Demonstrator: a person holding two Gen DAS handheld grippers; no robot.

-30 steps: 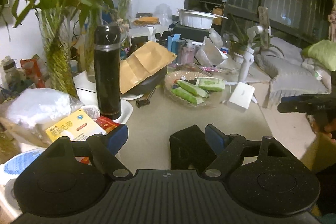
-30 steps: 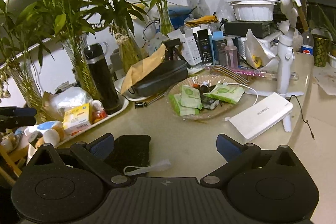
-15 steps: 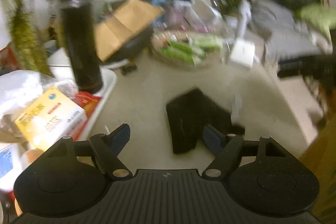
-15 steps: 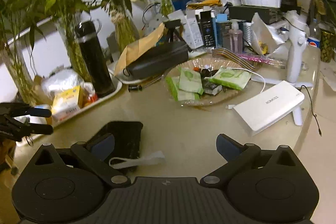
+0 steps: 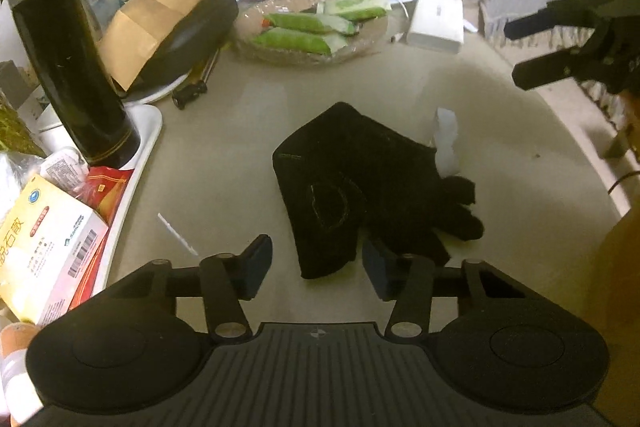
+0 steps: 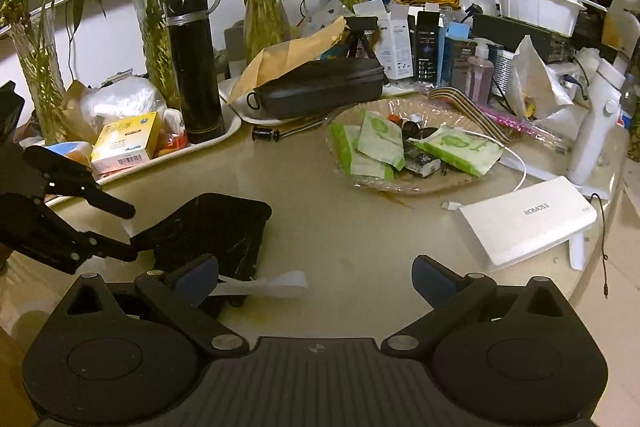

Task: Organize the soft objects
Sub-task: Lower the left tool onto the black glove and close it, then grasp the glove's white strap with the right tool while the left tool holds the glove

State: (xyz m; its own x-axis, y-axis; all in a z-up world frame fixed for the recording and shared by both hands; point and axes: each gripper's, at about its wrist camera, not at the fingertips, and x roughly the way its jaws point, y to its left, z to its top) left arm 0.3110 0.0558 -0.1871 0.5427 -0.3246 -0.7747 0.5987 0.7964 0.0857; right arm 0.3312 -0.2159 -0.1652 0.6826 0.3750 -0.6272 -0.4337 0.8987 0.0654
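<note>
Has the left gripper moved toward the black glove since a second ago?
Yes. The left gripper has come down and forward: the black glove now lies between its closing jaws, nearer than before against the black flask.

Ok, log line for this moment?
left gripper: closing around black glove, pads not yet pressing | right gripper: open, empty | glove flat on table

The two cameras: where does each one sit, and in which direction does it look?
Left wrist: sits on the left gripper, looking steeply down at the black glove; jaws closing around its near edge; right gripper shows top right.
Right wrist: sits on the right gripper, facing the table; left gripper shows at left.
Shared: glove, black flask, white power bank.
</note>
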